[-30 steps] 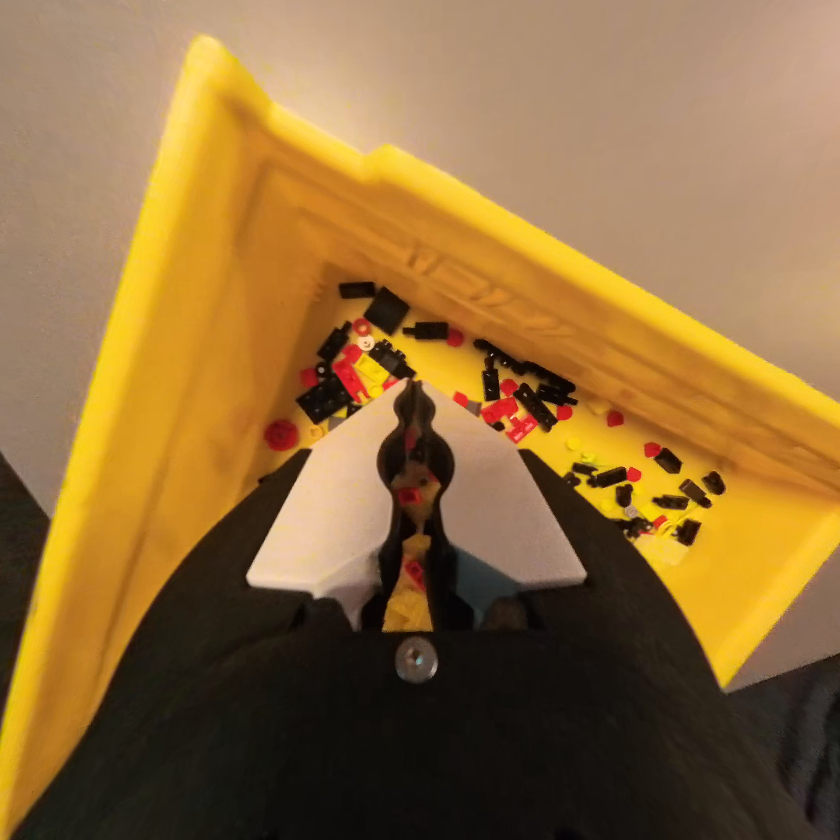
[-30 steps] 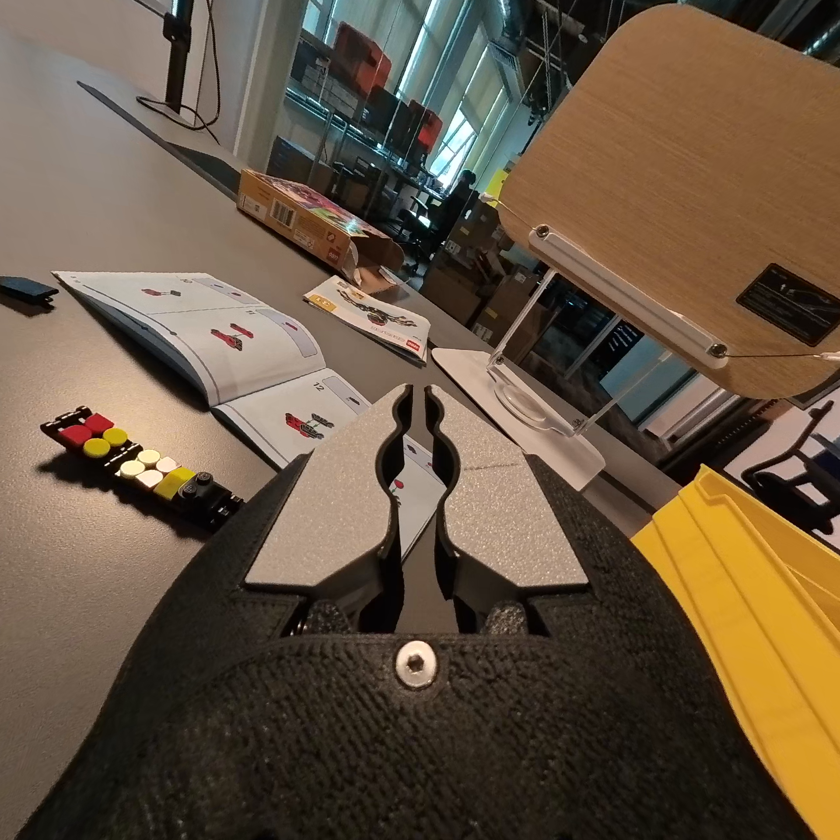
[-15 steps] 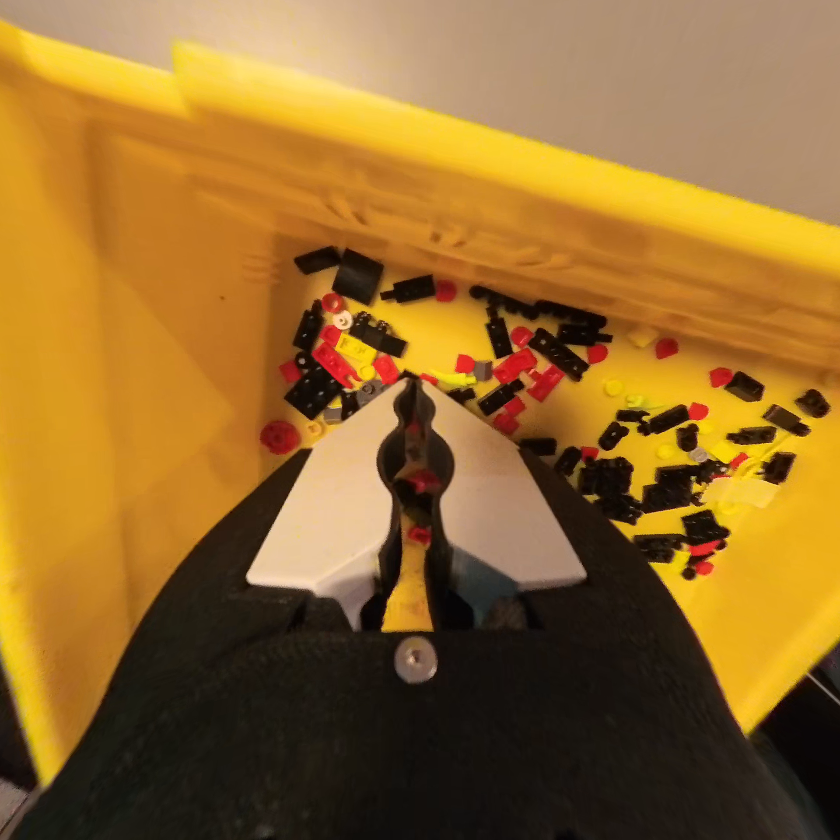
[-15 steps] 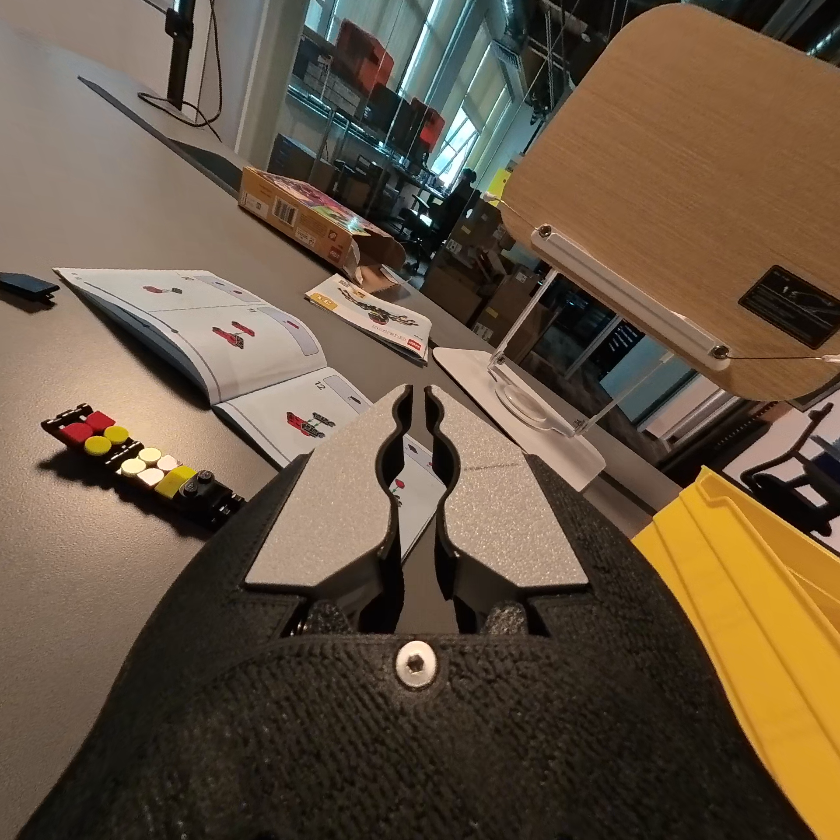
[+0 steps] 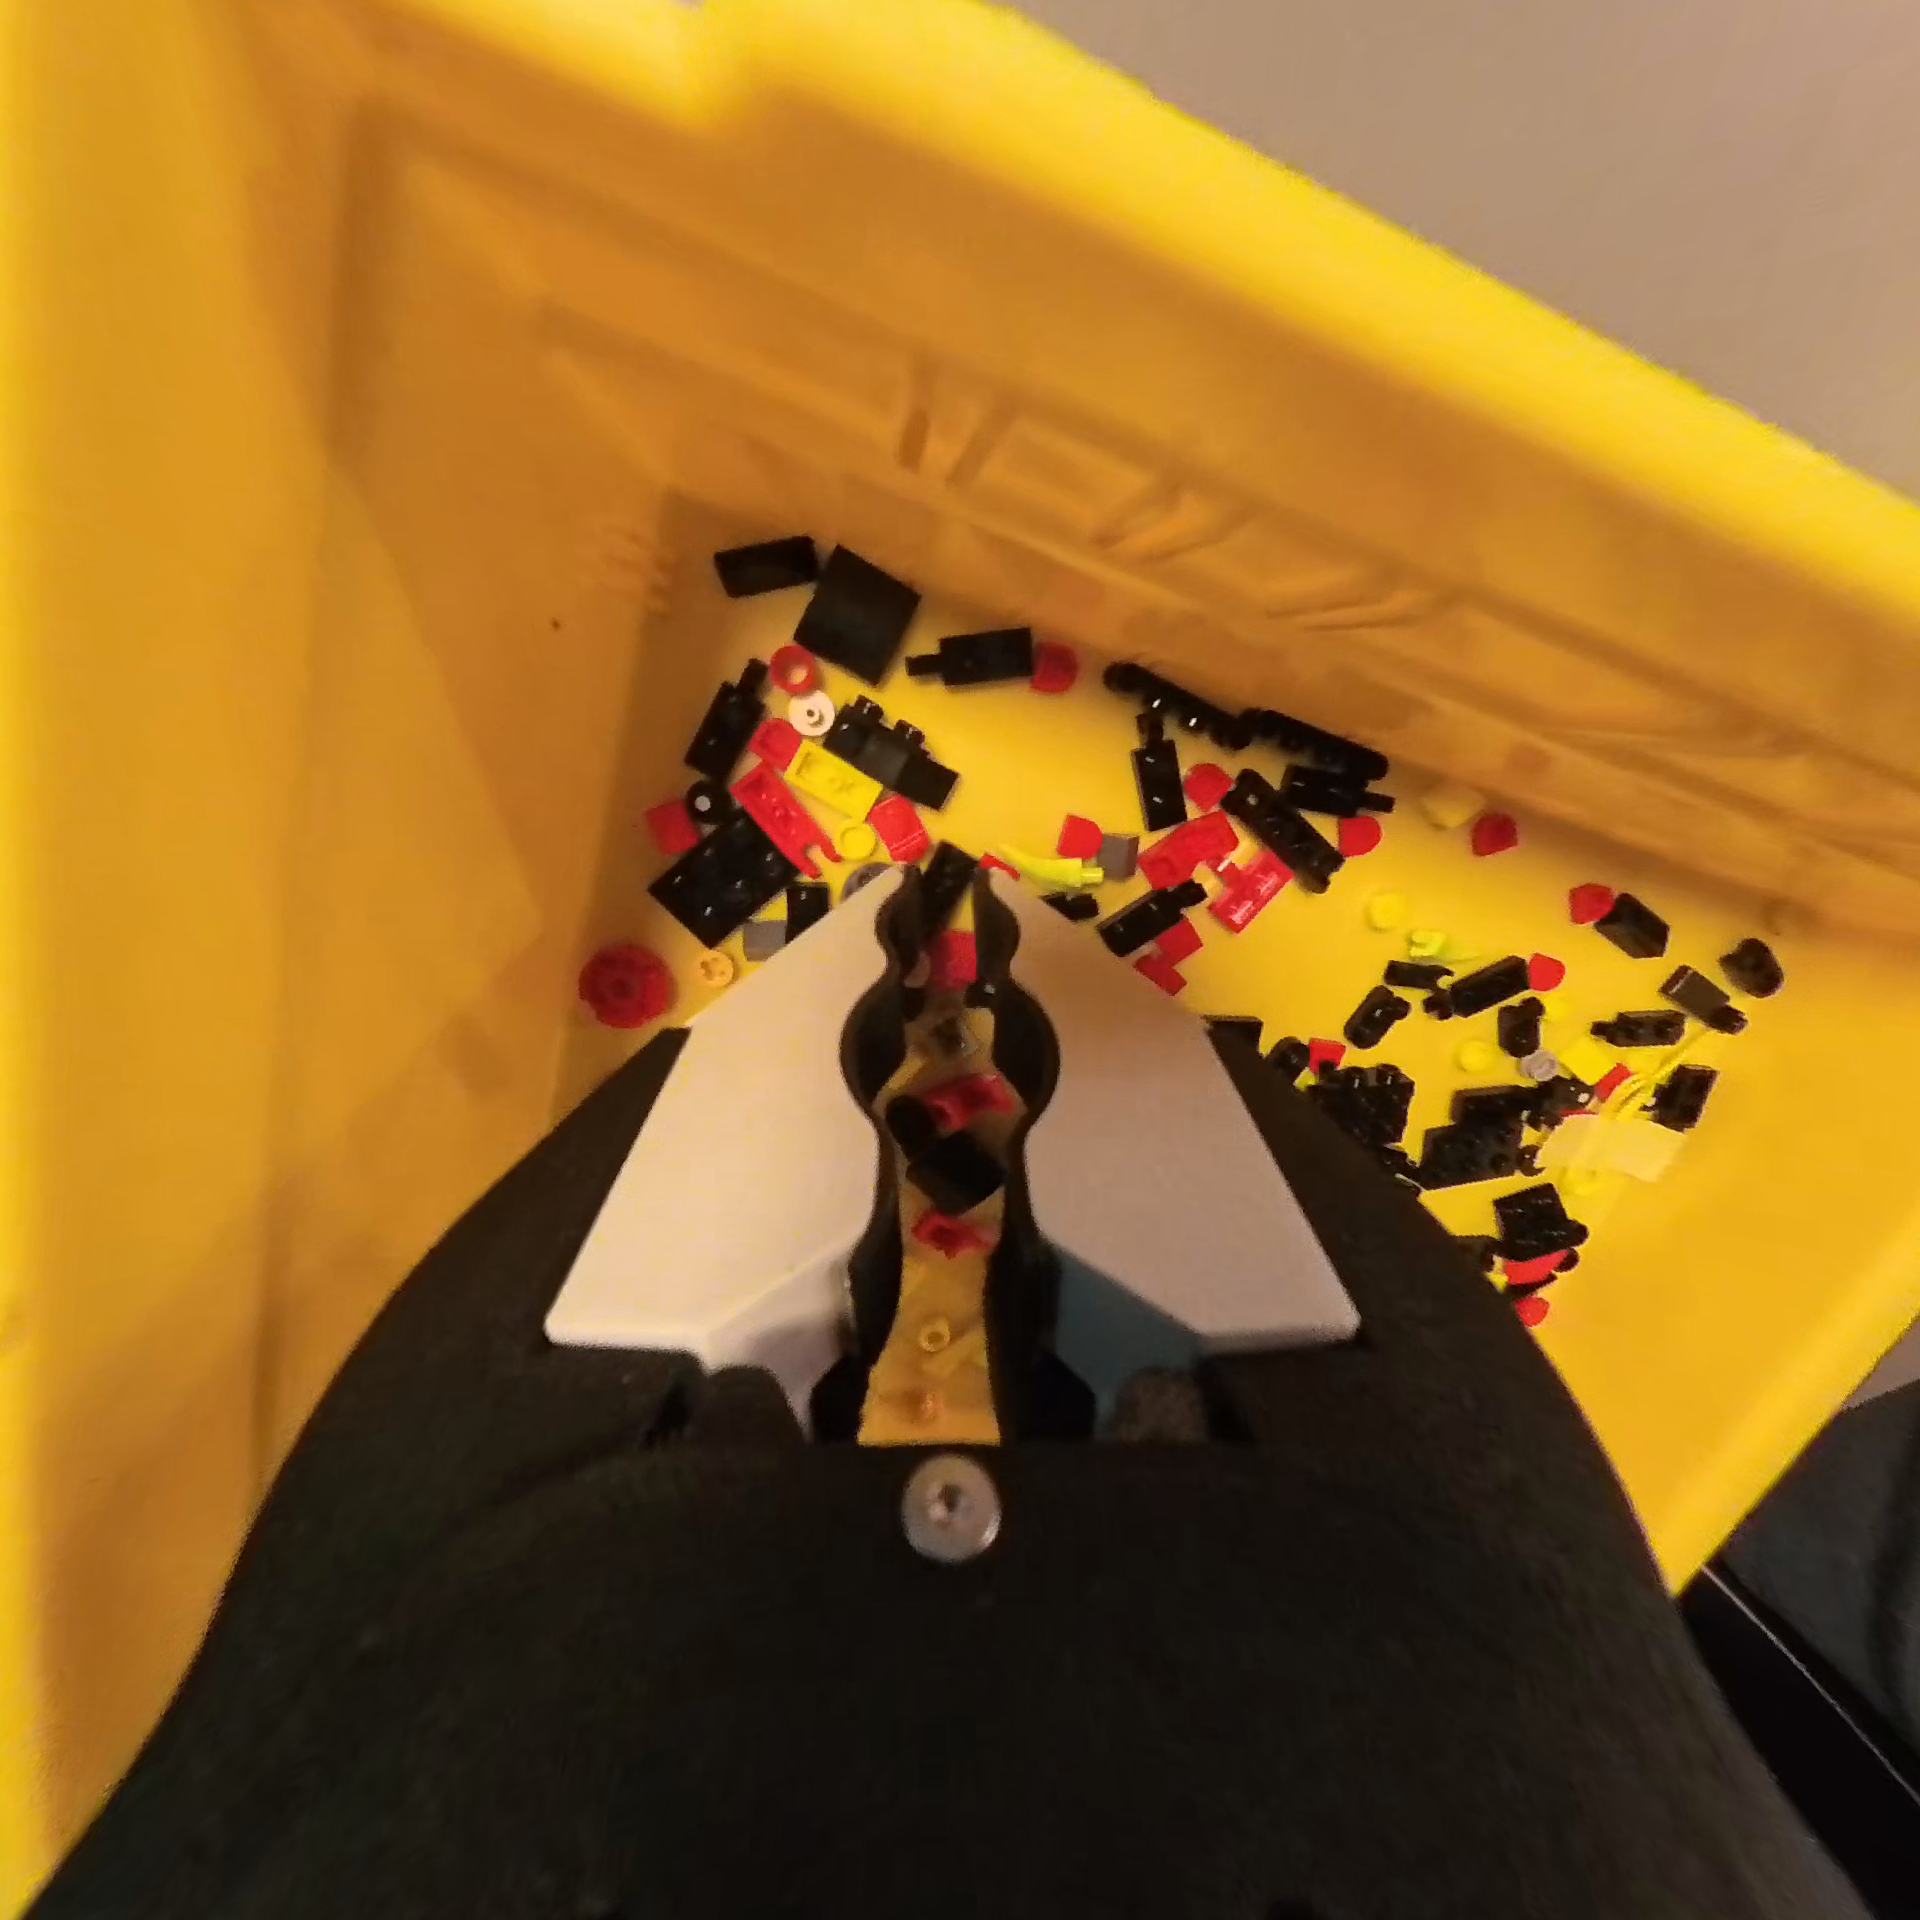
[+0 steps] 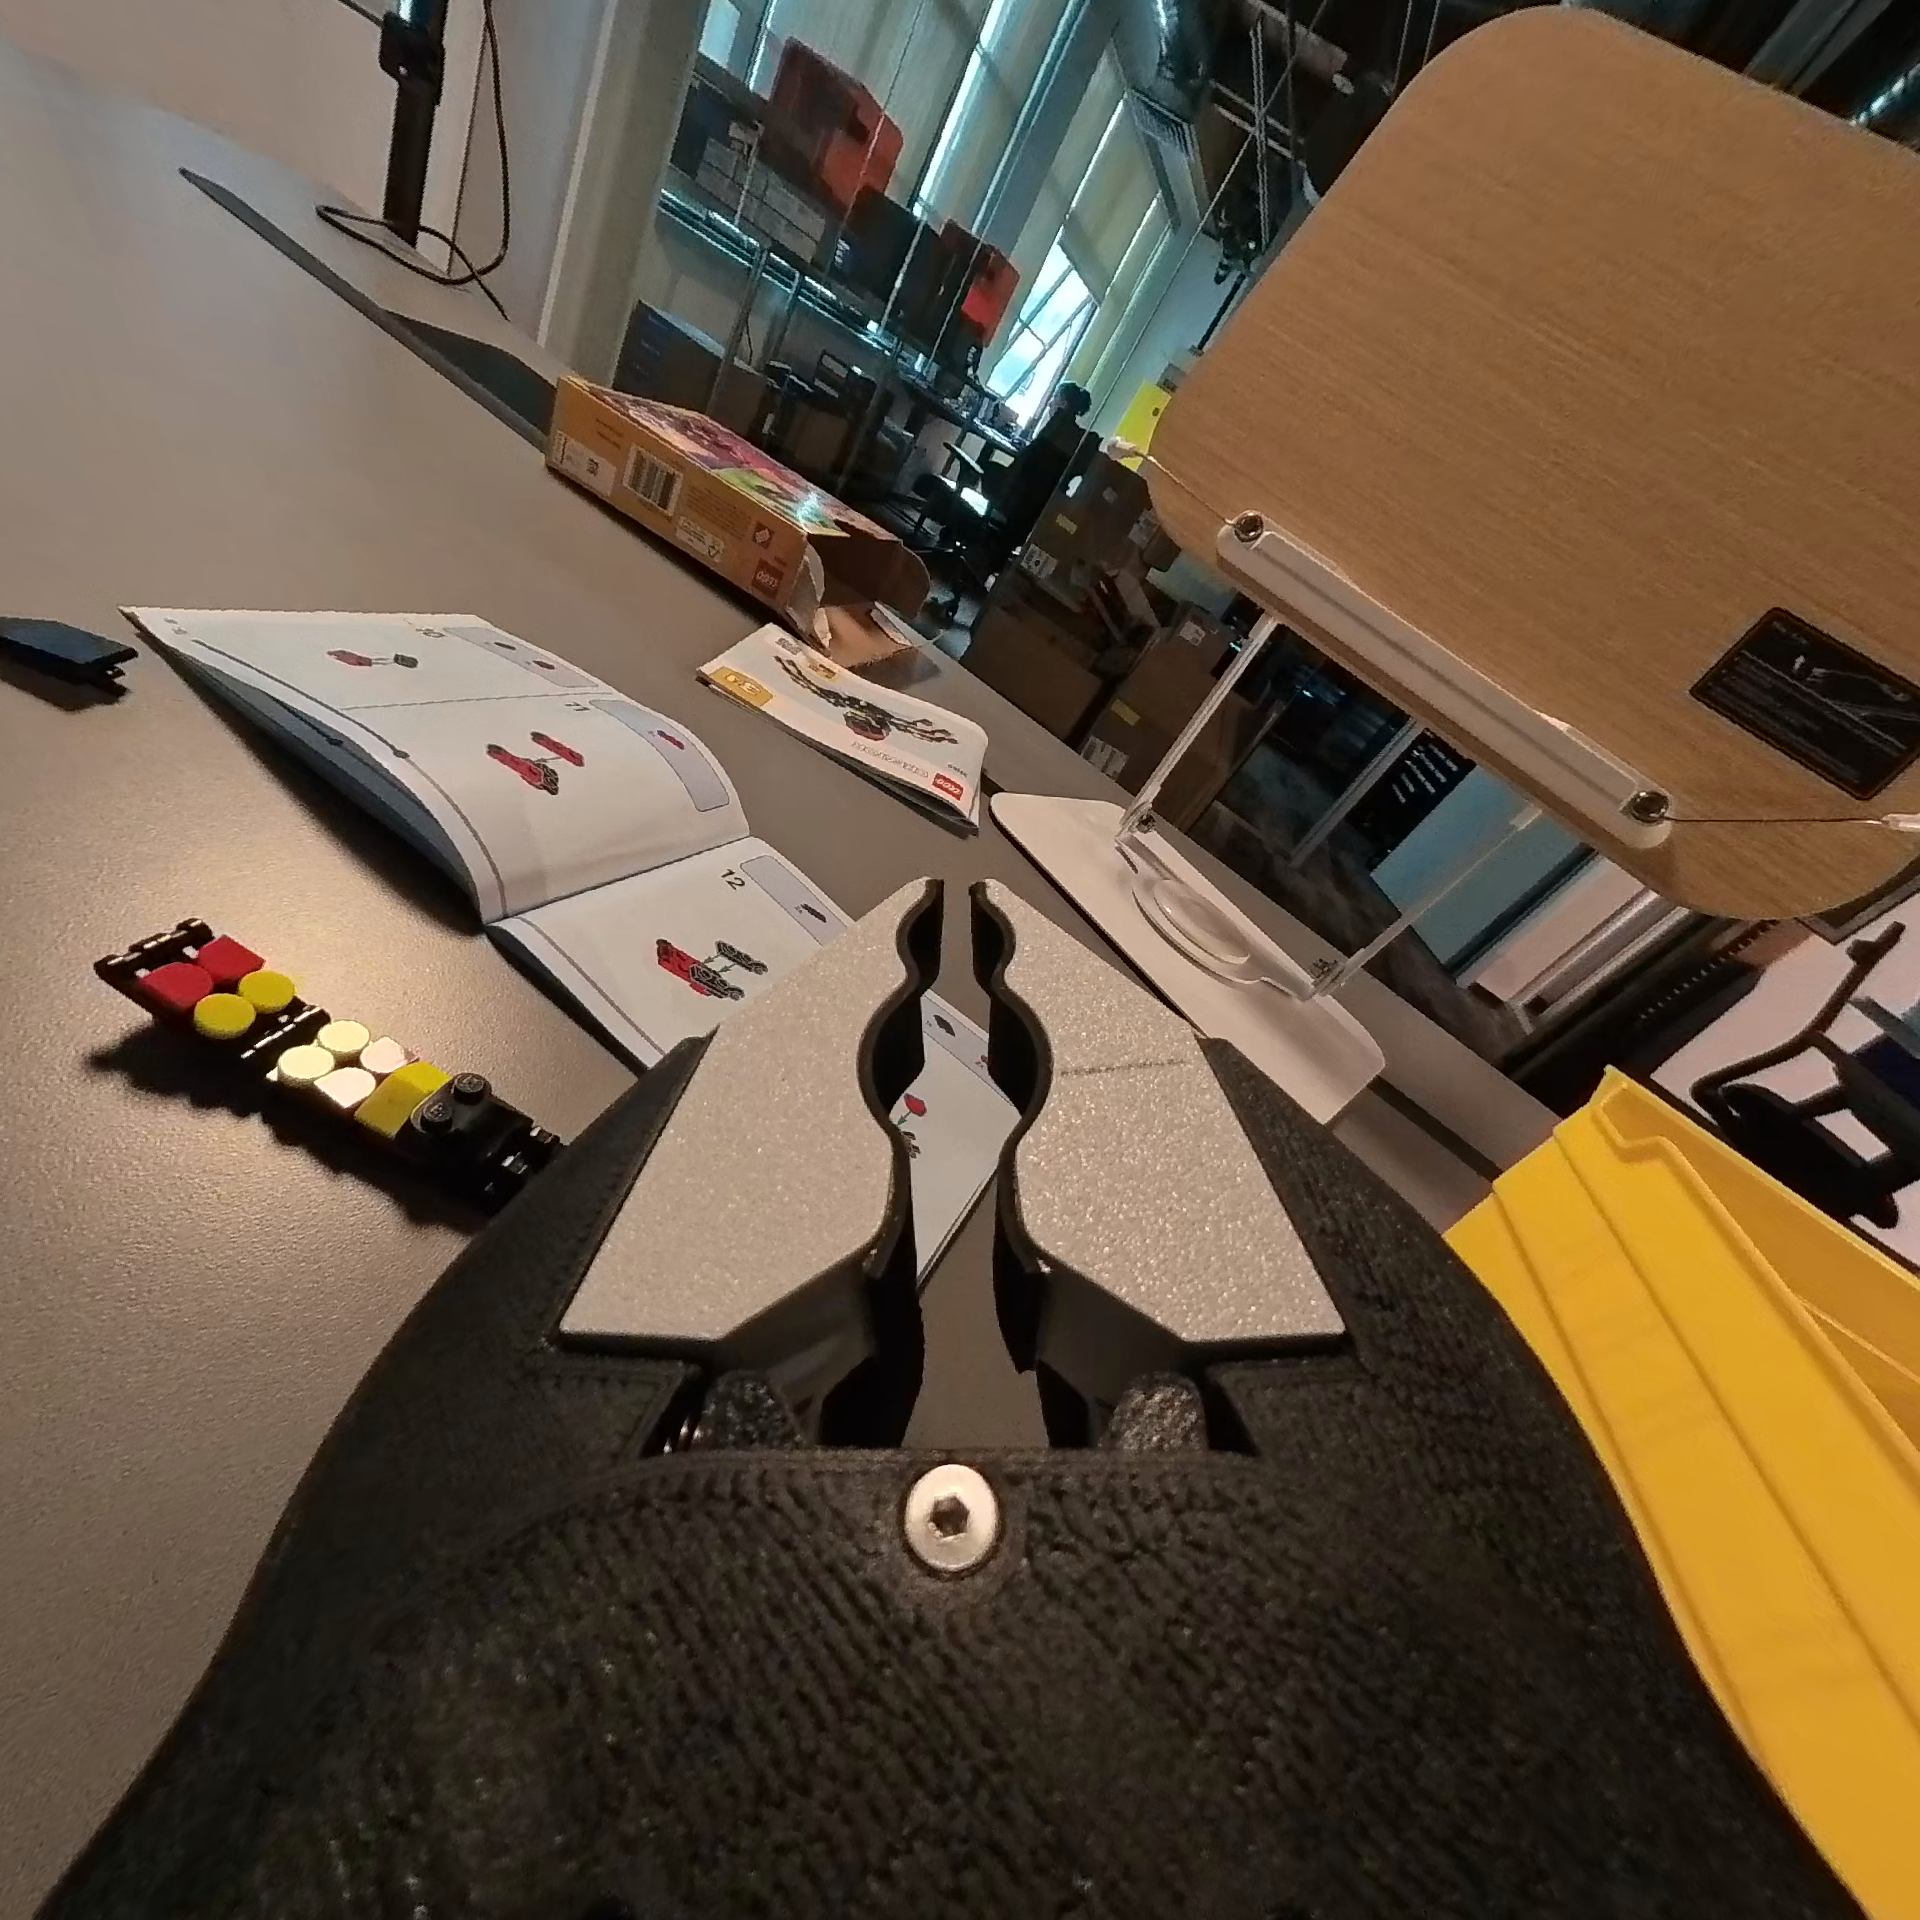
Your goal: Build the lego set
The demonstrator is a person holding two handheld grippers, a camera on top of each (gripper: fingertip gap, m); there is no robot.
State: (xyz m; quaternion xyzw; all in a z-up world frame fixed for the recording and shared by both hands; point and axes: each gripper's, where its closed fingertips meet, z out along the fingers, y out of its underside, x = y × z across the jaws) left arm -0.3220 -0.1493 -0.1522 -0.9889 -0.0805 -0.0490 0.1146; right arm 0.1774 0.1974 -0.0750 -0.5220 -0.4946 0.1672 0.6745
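Left claw (image 5: pixel 948 883) nearly closed, apparently pinching black piece (image 5: pixel 948 868) over yellow bin (image 5: pixel 312 520) for picking | right claw (image 6: pixel 957 902) slightly ajar, empty, parked on counter (image 6: pixel 260 416) beside partial build (image 6: pixel 312 1049)

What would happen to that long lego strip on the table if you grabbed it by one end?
The strip looks like many small pieces clipped in a row, so it might bend or snap apart at a joint. It seems light, being thin and low. Its smooth round tiles could be slippery for the fingers.
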